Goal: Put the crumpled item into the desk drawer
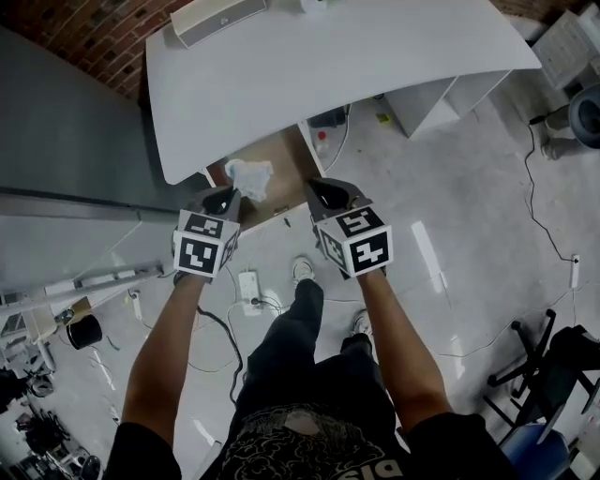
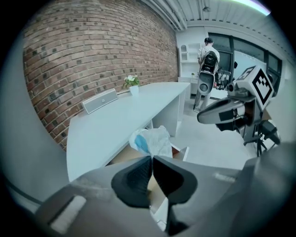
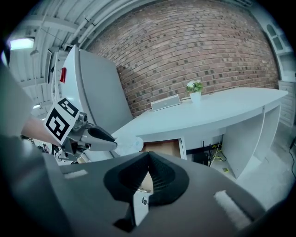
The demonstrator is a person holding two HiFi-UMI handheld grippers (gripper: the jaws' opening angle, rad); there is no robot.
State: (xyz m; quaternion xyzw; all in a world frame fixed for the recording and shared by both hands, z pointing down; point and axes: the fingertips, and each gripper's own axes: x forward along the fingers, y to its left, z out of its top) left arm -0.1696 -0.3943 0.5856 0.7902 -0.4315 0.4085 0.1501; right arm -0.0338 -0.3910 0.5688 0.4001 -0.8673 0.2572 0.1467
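Observation:
A white and blue crumpled item [image 1: 249, 176] hangs over the open wooden drawer [image 1: 289, 155] under the white desk [image 1: 328, 66]. My left gripper [image 1: 228, 197] is shut on its near edge. In the left gripper view the crumpled item [image 2: 151, 140] bulges just past the closed tips of the left gripper [image 2: 151, 158], above the drawer [image 2: 124, 155]. My right gripper [image 1: 322, 194] hovers by the drawer's front right corner, shut and holding nothing. In the right gripper view, the right gripper [image 3: 148, 154] points at the drawer [image 3: 164, 147], and the crumpled item [image 3: 128, 144] sits at the left gripper's tip.
A flat white box [image 1: 217, 17] and a small potted plant [image 3: 195, 90] stand on the desk. A tall grey cabinet [image 1: 66, 141] flanks the desk's left end. Cables and a power strip [image 1: 248, 284] lie on the floor. A person with a backpack [image 2: 207, 65] stands far off.

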